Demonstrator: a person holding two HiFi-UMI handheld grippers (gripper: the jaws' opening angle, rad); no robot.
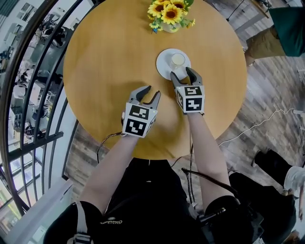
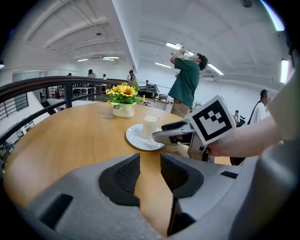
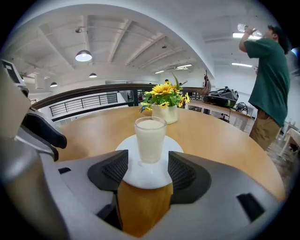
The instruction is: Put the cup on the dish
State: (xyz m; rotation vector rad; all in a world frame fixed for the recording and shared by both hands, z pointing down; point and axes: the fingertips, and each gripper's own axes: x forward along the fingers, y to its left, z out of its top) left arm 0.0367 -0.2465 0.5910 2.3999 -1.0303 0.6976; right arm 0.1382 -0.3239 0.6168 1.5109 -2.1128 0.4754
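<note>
A clear cup [image 3: 150, 138] full of a white liquid stands upright on a white dish [image 3: 149, 174] on the round wooden table [image 1: 109, 62]. From the head view the cup [image 1: 177, 60] sits at the centre of the dish [image 1: 164, 66]. My right gripper [image 1: 186, 75] is open at the dish's near edge, its jaws wide and just short of the cup, touching nothing. Left of it, my left gripper [image 1: 151, 93] hovers over bare wood with its jaws open and empty. From the left gripper view, the cup [image 2: 150, 125] and the dish [image 2: 138, 139] lie ahead to the right.
A small white vase of yellow sunflowers [image 1: 169, 14] stands just beyond the dish. A black metal railing [image 1: 43, 109] curves round the table's left side. A person in a green shirt [image 3: 272, 70] stands off to the right. Cables [image 1: 257, 126] lie on the floor.
</note>
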